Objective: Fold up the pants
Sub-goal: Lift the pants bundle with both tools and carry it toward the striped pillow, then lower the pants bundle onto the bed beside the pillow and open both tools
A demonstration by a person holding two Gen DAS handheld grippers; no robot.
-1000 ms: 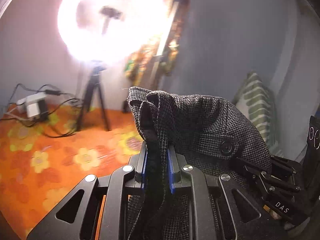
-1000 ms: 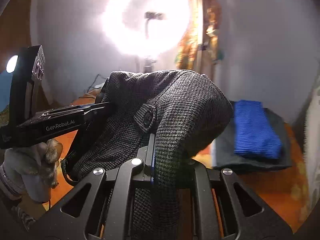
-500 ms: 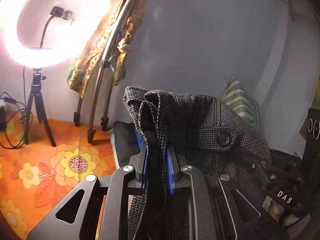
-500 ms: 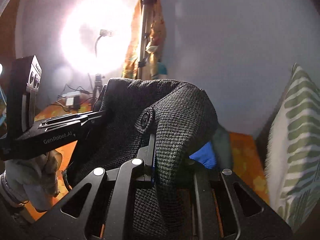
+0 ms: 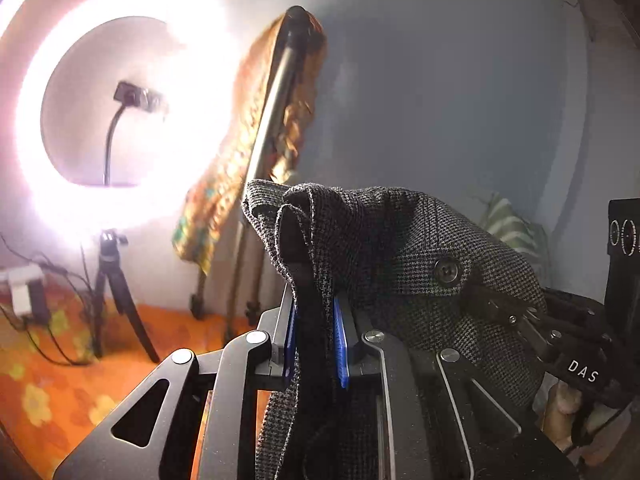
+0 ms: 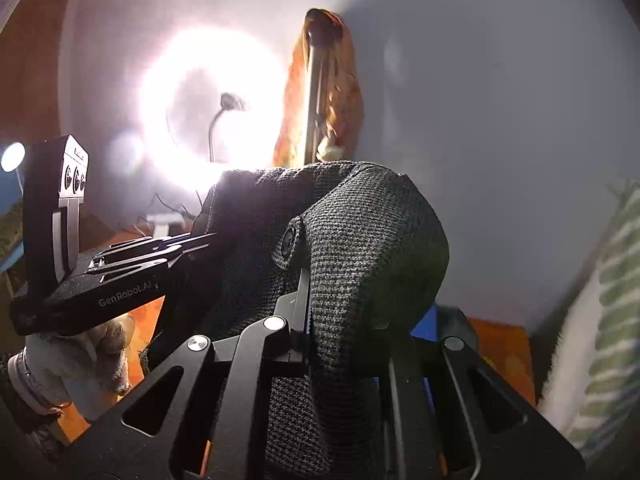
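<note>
Dark grey houndstooth pants (image 5: 384,248) with a black button (image 5: 446,270) hang in the air between both grippers. My left gripper (image 5: 314,320) is shut on a bunched edge of the waistband, blue pads on either side of the cloth. My right gripper (image 6: 340,292) is shut on the pants (image 6: 360,248) too; the cloth drapes over its fingers and hides the right one. Each gripper shows in the other's view: the right one (image 5: 520,320) at the right, the left one (image 6: 168,252) at the left.
A bright ring light (image 5: 120,112) on a tripod (image 5: 112,296) stands against the wall. An orange patterned cloth on a leaning stand (image 5: 272,120) is beside it. An orange flowered cover (image 5: 40,392) lies below. A green striped pillow (image 6: 600,320) is at right. Blue folded cloth (image 6: 428,320) lies beyond.
Both grippers have swung and tilted upward with the pants still held; the ring light has come back toward the middle of the left view and the blue cloth is mostly hidden.
</note>
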